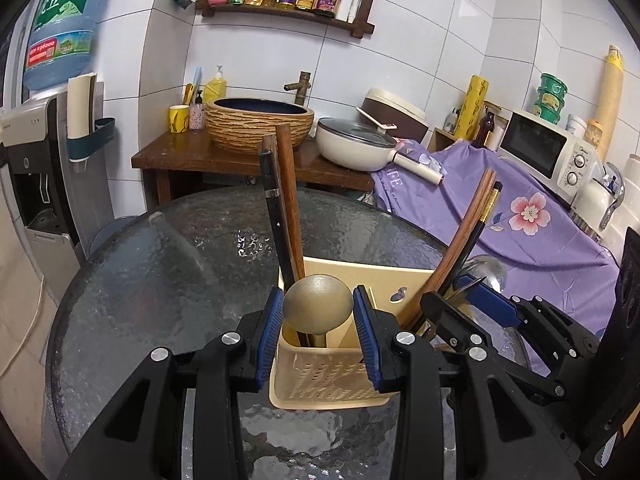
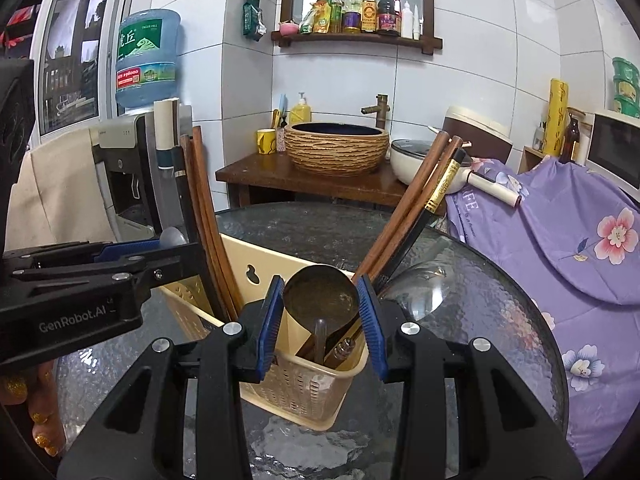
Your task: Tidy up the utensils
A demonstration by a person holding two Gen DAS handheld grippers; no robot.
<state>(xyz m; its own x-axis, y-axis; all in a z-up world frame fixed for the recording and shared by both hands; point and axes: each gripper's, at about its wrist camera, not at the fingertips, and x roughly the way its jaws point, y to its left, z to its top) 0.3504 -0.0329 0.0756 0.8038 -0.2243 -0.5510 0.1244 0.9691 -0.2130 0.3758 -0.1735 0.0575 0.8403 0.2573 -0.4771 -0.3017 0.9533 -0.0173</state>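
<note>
Fingers (image 1: 268, 320) of left gripper (image 1: 318, 316) clamped on spoon (image 1: 317, 306) bowl over left end of caddy (image 1: 328, 376), right gripper (image 2: 320, 308) clamped likewise on ladle (image 2: 320, 302) bowl over right end, handles down inside, chopsticks (image 2: 404, 216) leaning out, caddy on glass table (image 1: 160, 280).

I see white tiled walls (image 1: 420, 64) all round, with a dark wooden shelf (image 1: 288, 12) of bottles at the upper centre. Below it a wooden washstand (image 1: 192, 156) carries a woven-look basin (image 1: 259, 126). A window (image 2: 72, 60) sits upper left in the right view.
</note>
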